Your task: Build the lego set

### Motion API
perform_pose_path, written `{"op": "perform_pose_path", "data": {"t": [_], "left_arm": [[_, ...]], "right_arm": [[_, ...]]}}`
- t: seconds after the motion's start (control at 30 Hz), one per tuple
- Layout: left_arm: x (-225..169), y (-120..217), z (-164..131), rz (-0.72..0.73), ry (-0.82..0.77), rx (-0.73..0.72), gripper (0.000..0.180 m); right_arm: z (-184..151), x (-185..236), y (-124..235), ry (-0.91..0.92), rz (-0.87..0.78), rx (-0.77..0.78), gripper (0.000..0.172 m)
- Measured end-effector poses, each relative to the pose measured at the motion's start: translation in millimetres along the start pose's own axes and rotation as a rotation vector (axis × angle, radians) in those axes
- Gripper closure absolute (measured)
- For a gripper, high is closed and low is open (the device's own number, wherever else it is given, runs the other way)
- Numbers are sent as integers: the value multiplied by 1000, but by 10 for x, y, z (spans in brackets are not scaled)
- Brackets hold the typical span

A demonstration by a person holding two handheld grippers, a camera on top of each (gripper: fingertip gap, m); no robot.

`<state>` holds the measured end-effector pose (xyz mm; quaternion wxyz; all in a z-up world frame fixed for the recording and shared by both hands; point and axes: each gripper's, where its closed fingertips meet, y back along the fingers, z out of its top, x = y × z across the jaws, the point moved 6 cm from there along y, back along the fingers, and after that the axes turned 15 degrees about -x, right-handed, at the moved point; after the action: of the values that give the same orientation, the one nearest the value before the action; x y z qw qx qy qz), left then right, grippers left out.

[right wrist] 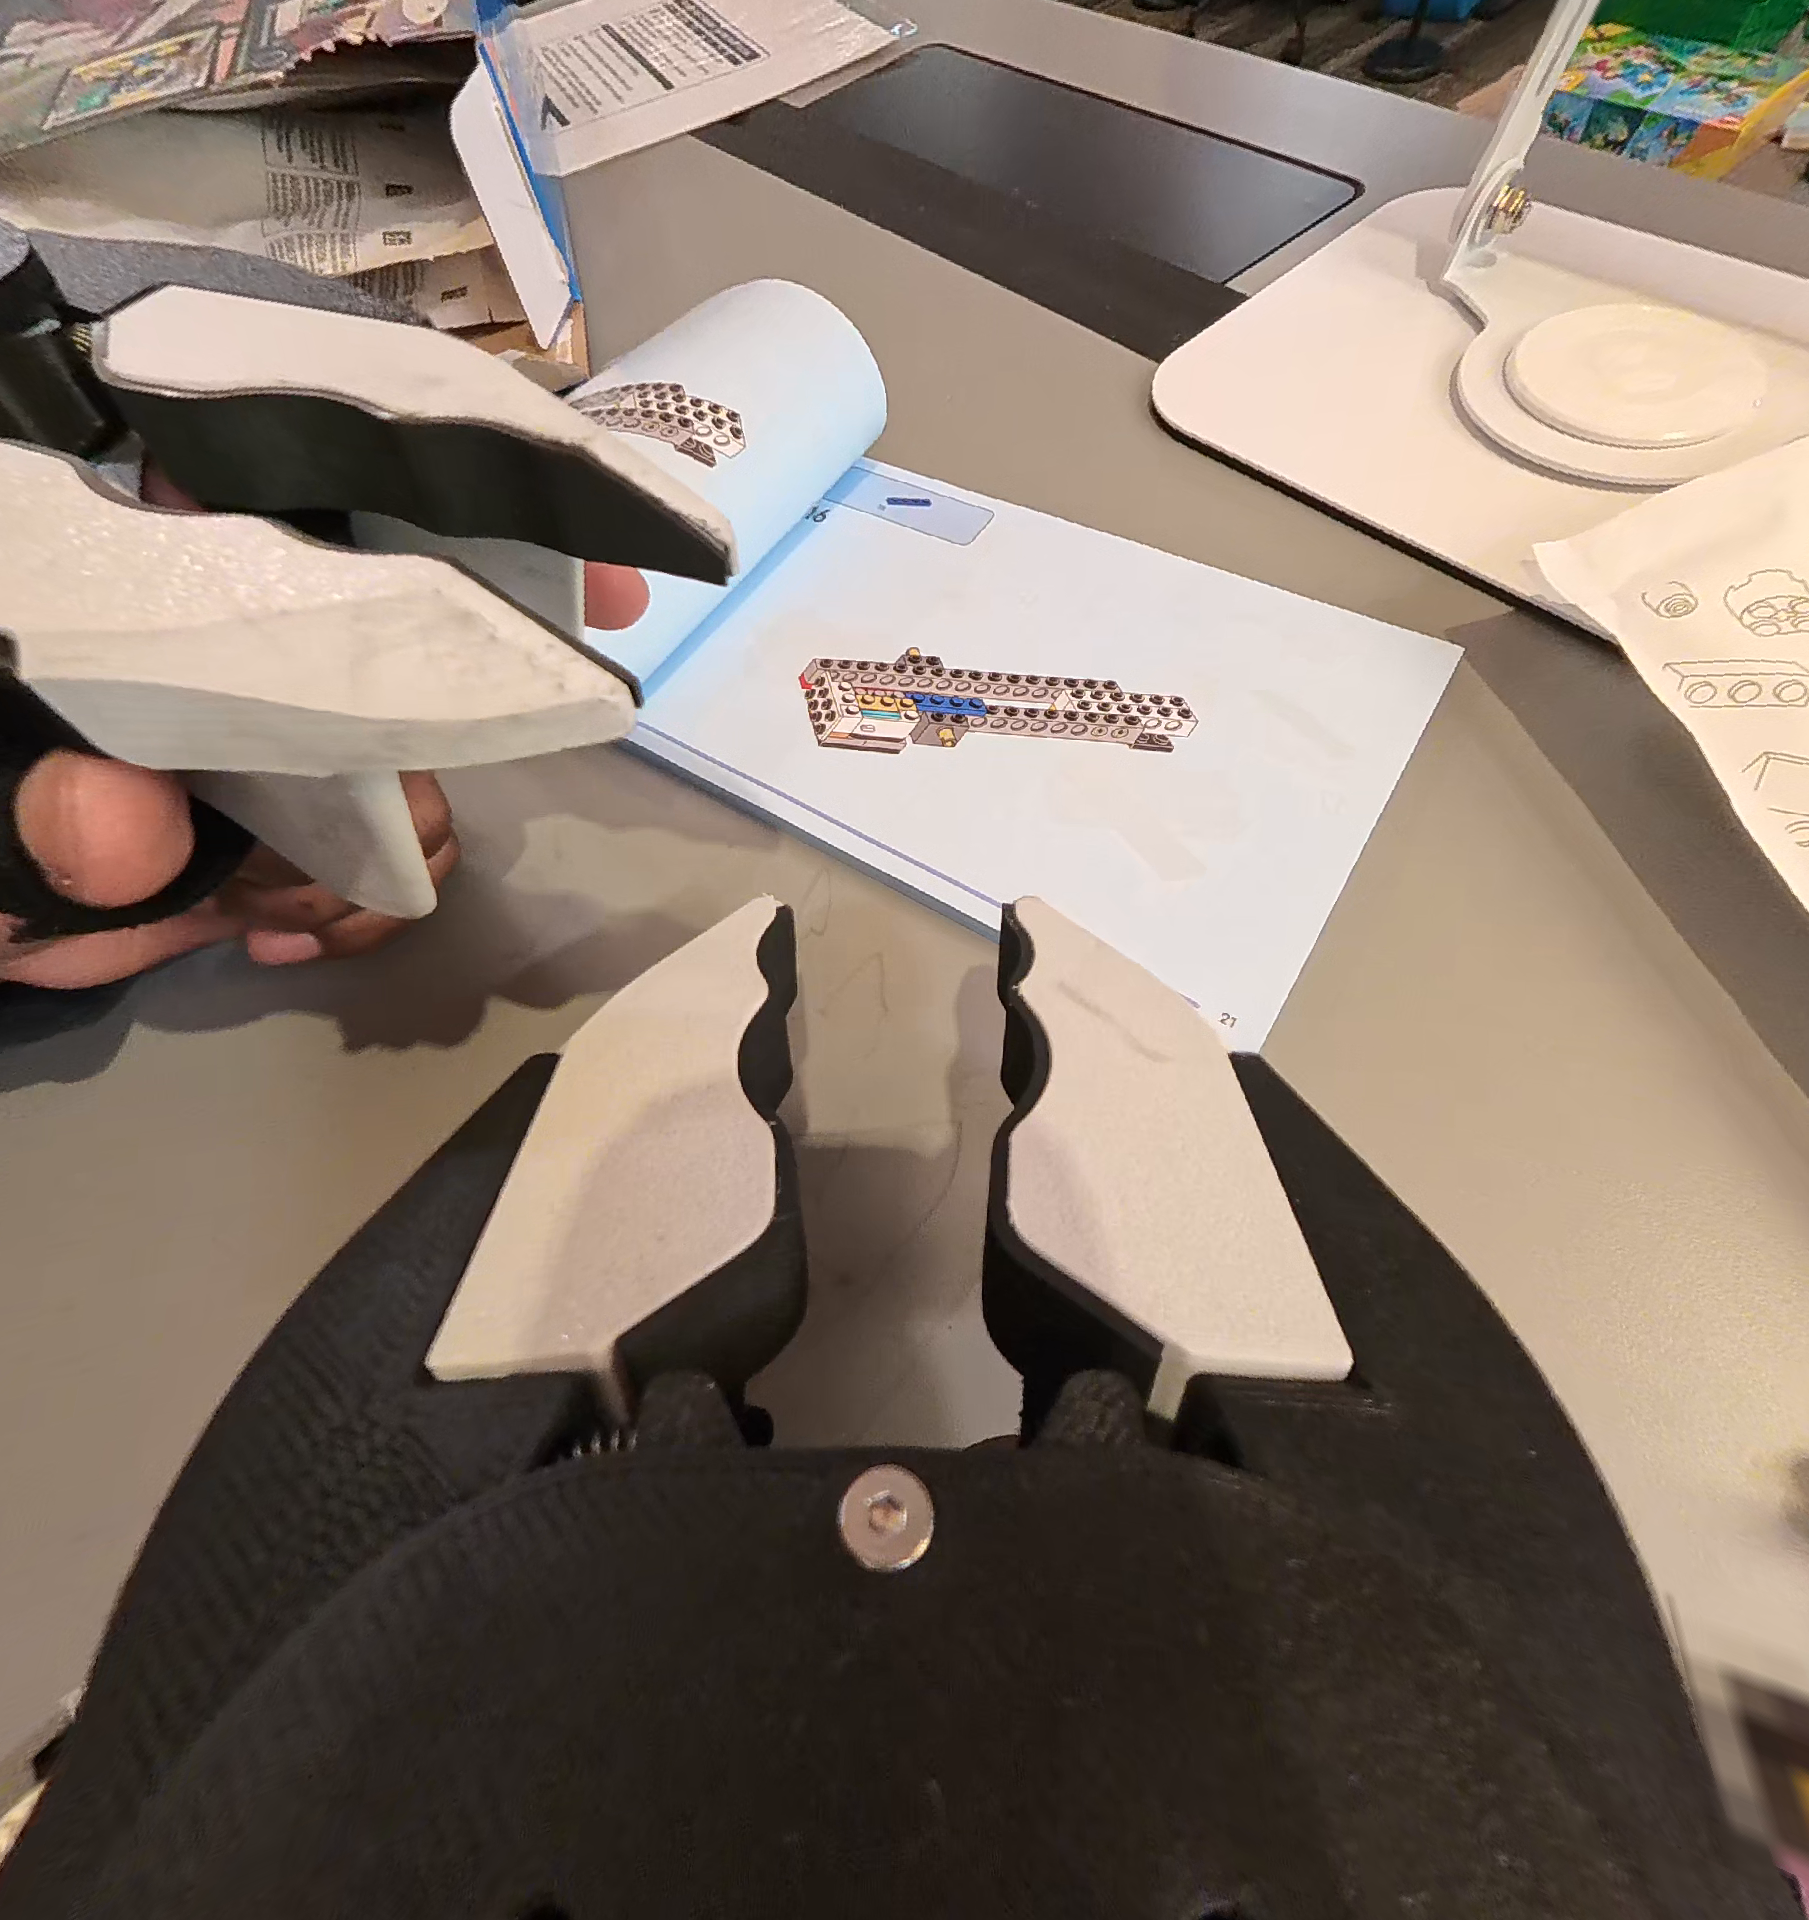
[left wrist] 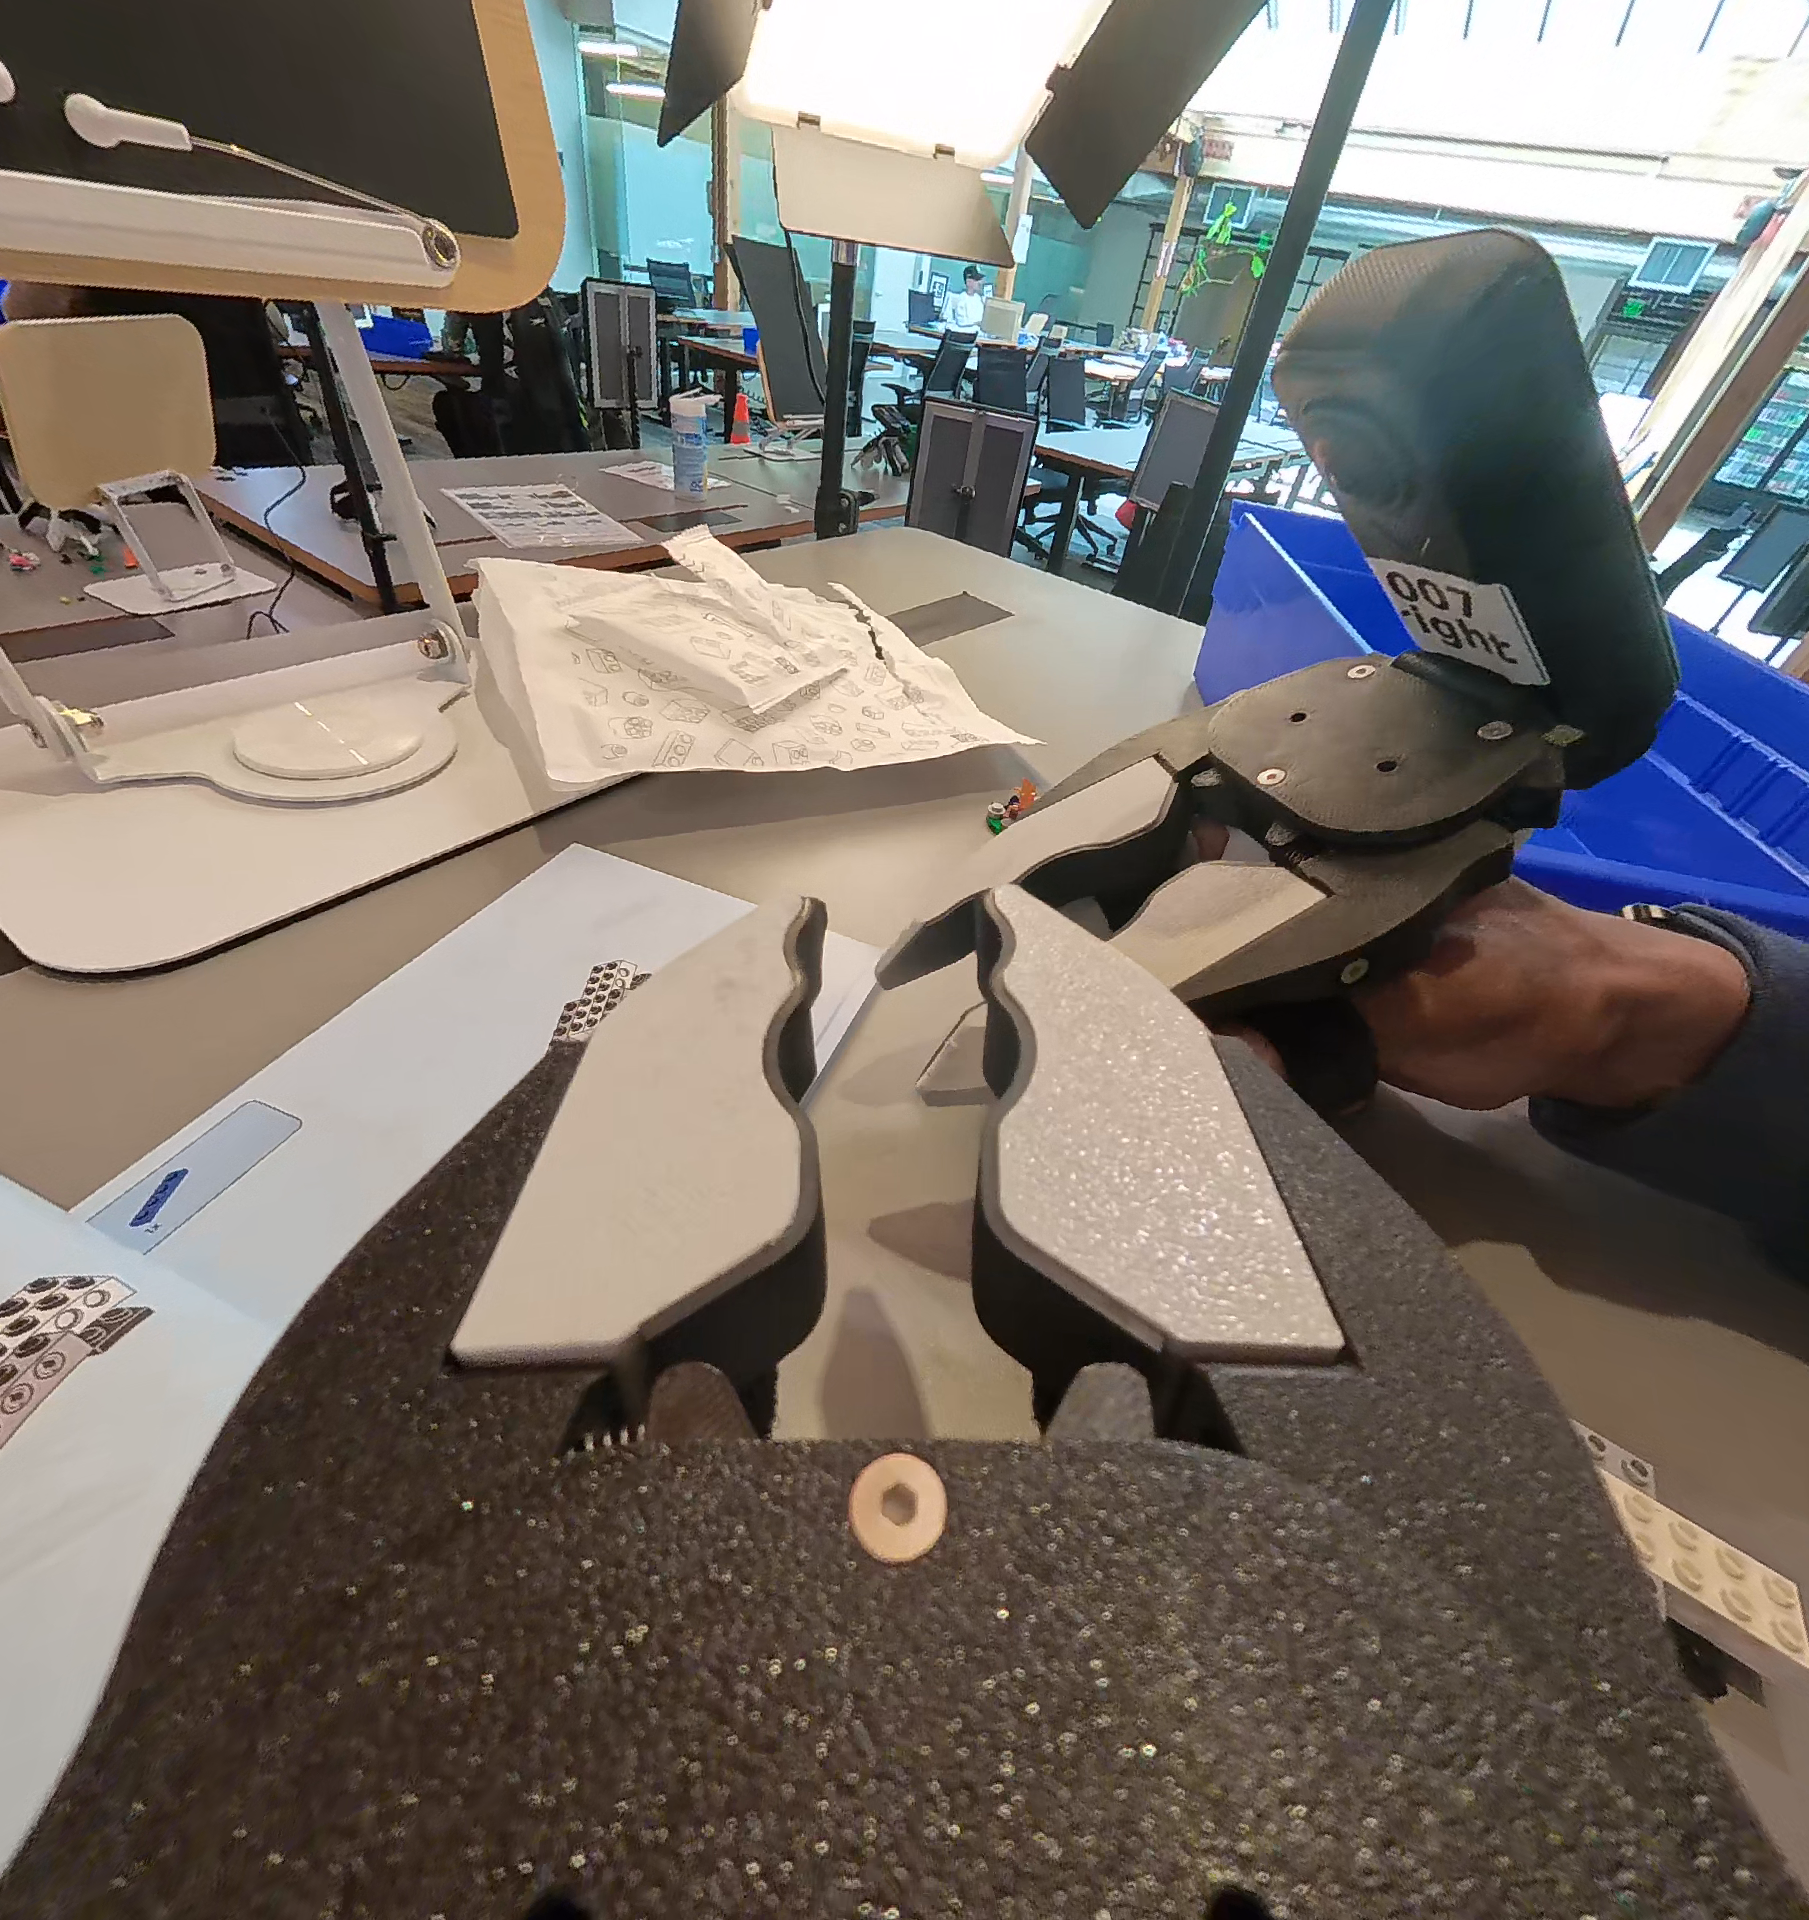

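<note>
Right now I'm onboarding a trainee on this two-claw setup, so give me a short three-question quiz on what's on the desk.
1. True or false: the right claw grips a brick.
2. The open instruction booklet shows a drawn model. Which stands out in it? A) a blue strip B) a purple wheel C) a pink flag
3. What lies nearest the white stand base: the crumpled white paper bag or the blue bin?

Key
1. False: both it and the left claw stand open over bare table.
2. A
3. The paper bag.
</note>
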<state>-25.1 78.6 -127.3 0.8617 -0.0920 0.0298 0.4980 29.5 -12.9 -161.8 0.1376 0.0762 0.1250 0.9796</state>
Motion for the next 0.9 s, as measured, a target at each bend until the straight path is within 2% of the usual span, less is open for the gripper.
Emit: {"op": "perform_pose_path", "data": {"t": [0.33, 0.7, 0.9], "left_arm": [[7, 1, -13, 15, 0, 18, 152], [-205, -65, -105, -33, -196, 97, 152], [-206, -75, -116, -39, -192, 110, 152]], "right_arm": [[15, -65, 35, -78, -6, -28, 135], [7, -78, 28, -92, -10, -20, 136], [-3, -67, 17, -81, -10, -6, 136]]}}
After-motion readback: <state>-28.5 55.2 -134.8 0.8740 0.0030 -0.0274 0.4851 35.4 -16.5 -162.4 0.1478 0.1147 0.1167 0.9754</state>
